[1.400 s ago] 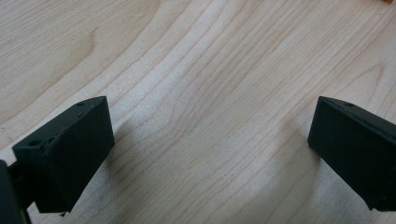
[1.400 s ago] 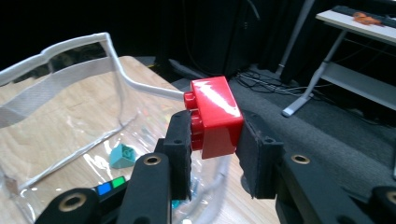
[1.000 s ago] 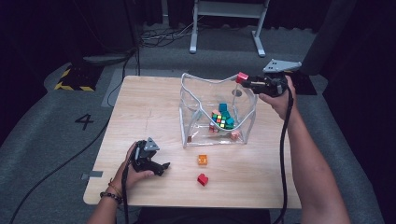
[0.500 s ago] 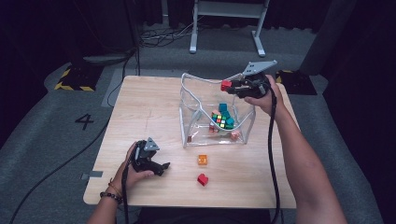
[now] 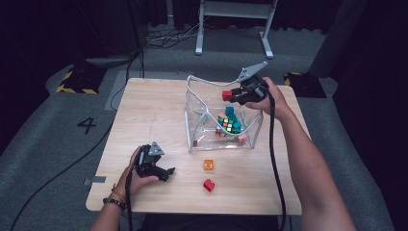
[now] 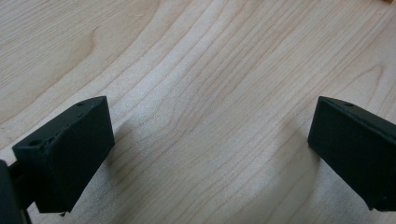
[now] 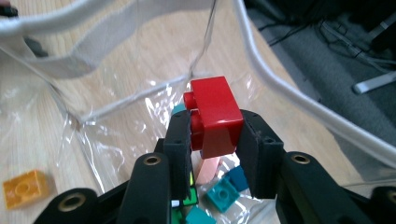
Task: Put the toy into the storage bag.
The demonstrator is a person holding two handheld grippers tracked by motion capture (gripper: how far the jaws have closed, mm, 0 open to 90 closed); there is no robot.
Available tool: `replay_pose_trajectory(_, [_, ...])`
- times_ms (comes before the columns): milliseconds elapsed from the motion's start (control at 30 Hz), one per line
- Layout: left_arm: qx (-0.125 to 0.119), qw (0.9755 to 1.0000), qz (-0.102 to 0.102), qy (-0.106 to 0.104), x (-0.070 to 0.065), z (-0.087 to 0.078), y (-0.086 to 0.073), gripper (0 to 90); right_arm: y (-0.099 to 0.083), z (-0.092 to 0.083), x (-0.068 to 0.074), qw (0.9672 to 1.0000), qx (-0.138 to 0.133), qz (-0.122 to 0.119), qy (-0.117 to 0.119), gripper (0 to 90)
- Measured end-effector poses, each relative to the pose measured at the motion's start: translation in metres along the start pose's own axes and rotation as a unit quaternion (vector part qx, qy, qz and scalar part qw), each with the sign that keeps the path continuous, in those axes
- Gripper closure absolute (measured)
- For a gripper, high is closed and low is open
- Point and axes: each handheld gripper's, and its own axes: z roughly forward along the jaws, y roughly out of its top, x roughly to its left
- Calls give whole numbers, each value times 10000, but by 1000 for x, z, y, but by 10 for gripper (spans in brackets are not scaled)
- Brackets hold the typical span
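red brick (image 7: 215,116), orange brick (image 5: 208,164) — multicoloured cube (image 5: 227,124), clear bag (image 5: 197,125)

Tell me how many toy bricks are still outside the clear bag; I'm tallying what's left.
3: a red brick clamped in the right gripper above the bag, plus an orange brick and another red brick on the table.

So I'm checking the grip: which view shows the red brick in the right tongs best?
The right gripper view: the red brick sits close up, studs facing left, pinched between the right tongs above the clear bag. The high view shows it as a small red spot at the tongs' tip. The left gripper view faces bare table.
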Motion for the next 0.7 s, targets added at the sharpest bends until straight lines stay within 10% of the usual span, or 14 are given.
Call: replay_pose_trajectory(700, [1, 10000, -1, -2, 0, 0, 0, 4, -17, -7, -22, 9887, 1498, -43, -74, 661])
